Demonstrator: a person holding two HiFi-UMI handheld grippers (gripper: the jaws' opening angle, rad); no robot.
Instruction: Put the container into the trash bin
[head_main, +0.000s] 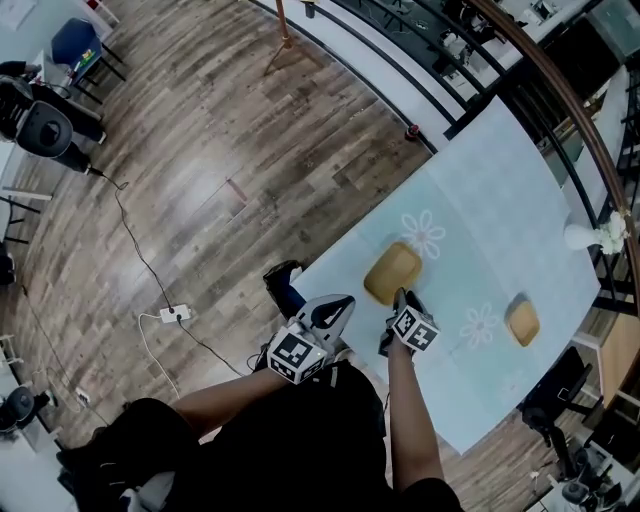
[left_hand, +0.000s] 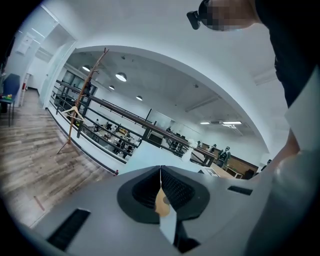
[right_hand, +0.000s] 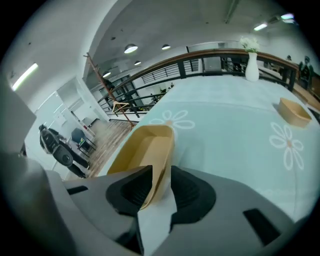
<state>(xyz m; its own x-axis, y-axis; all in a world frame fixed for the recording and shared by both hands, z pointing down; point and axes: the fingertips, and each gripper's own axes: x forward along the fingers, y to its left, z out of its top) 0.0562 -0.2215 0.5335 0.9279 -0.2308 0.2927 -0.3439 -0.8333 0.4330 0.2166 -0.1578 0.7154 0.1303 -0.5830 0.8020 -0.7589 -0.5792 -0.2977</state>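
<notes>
While tan container (head_main: 392, 270) (right_hand: 145, 150) sits open side up near front edge of tabletop (head_main: 480, 190) (right_hand: 230, 130), on pale flower-print cloth, right tongs (head_main: 400, 298) (right_hand: 159, 182) grip its near wall, with wall pinched between both pads. Left tongs (head_main: 342, 303) (left_hand: 160, 182) pressed fully together, nothing held, hanging just left of right tongs. Smaller container (head_main: 522, 322) (right_hand: 294, 112) lies well apart, further right. White vase (head_main: 588, 236) (right_hand: 251, 65) upright near far edge.

Two containers (head_main: 392, 272) (head_main: 522, 322), one vase (head_main: 585, 237), one table (head_main: 480, 190) and two tongs (head_main: 340, 305) (head_main: 403, 296).
</notes>
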